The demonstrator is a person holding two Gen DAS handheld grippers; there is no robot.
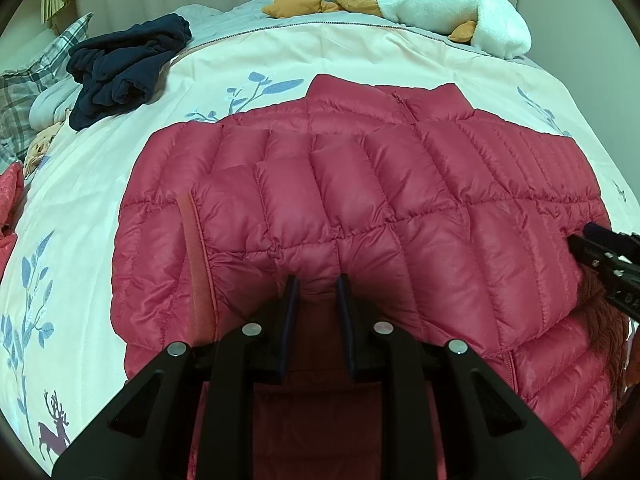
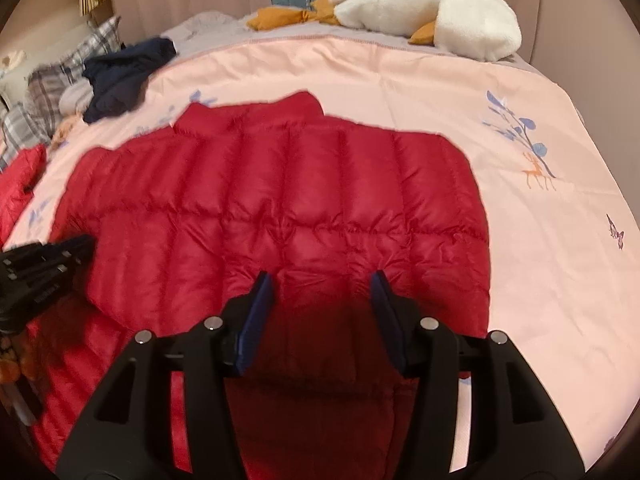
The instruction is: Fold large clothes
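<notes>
1. The bed [image 1: 360,60] fills both views, spread with a pink quilt printed with blue leaves and a deer; it carries everything else.
2. The red puffer jacket [image 1: 340,200] lies across the middle of the quilt, collar toward the far side, with its near part folded up over the body. A second red garment [image 1: 10,192] shows at the left edge.
3. A white plush goose [image 1: 448,4] rests along the far edge, and a dark navy garment [image 1: 128,68] is heaped beside plaid pillows, well apart from the jacket.
4. The left gripper [image 1: 318,284] has its jaws narrowly parted at the folded edge; whether fabric is pinched between them cannot be told.
5. The right gripper [image 2: 324,280] stands wide open over the jacket's near edge, gripping nothing.
6. Risk, as a judgement: the slick, puffy shell may spring back or slide once let go, undoing the fold. With only one side possibly held, a further pull could skew the layers or drag the jacket across the quilt.
</notes>
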